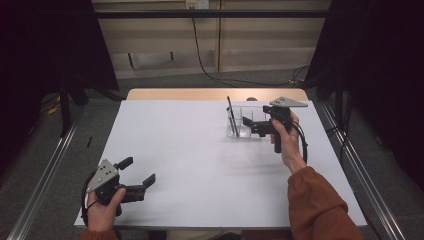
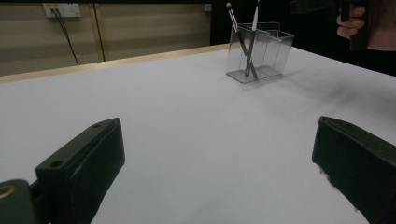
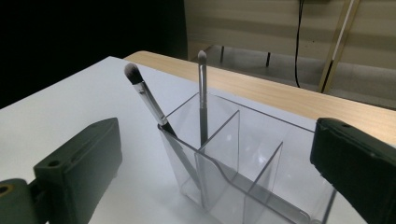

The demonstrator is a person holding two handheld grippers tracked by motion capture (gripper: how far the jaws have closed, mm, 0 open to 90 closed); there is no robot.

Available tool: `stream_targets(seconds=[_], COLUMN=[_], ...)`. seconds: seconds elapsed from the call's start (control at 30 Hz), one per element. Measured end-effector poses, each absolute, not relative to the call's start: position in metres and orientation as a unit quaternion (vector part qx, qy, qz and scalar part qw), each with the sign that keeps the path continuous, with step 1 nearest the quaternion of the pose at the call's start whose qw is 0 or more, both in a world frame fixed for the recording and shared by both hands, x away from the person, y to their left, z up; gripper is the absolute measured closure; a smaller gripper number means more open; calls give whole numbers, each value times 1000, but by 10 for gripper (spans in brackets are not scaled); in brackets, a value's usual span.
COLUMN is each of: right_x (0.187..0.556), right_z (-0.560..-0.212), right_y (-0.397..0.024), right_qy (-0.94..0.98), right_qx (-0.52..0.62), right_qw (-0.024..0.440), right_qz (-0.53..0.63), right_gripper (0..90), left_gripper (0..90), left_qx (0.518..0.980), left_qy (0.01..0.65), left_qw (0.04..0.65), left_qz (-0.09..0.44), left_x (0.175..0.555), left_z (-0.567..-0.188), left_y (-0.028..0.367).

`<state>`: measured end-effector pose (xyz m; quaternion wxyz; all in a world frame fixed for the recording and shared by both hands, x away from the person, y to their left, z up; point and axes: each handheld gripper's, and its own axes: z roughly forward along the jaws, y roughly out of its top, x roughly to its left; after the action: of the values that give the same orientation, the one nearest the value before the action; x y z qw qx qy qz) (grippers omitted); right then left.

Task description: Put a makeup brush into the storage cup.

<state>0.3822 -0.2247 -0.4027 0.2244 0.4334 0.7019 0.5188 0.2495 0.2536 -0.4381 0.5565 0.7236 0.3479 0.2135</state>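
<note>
A clear acrylic organizer (image 1: 240, 125) with dividers stands at the table's far right. Two makeup brushes (image 1: 231, 114) stand bristles up in its left end. In the right gripper view a dark-ferruled brush (image 3: 145, 95) leans left and a slimmer brush (image 3: 202, 93) stands nearly upright in the organizer (image 3: 261, 140). My right gripper (image 1: 251, 126) hovers at the organizer's right side, open, nothing between its jaws (image 3: 215, 154). My left gripper (image 1: 139, 170) rests low at the near left, open and empty (image 2: 219, 154), facing the distant organizer (image 2: 268, 49).
The white table (image 1: 200, 150) has a wooden strip (image 1: 200, 94) along its far edge. Metal rails run down both sides on the floor. A cable (image 1: 200, 50) hangs on the back wall. A rust-coloured sleeve (image 1: 320, 205) enters at the bottom right.
</note>
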Motion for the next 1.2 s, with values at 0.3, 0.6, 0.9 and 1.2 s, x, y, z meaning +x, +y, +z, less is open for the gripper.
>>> stream_targets(seconds=[0.3,0.6,0.9,1.2], right_x=[364,342,319,295], right_z=[-401,-404,-409,-420], right_y=[-238,-254,-274,-283], right_qy=[702,694,683,679], right_qx=[433,435,447,454], right_qw=[232,241,249,261], right_qz=[516,521,521,515], right_gripper=[19,16,18,19], left_gripper=[25,25,25,26], left_qx=[717,715,718,716], left_qy=[351,355,354,356], left_qw=[561,561,558,557], left_qz=[216,219,220,225], left_x=[248,248,248,248], left_z=[-438,-438,-438,-437], left_y=[255,255,255,255])
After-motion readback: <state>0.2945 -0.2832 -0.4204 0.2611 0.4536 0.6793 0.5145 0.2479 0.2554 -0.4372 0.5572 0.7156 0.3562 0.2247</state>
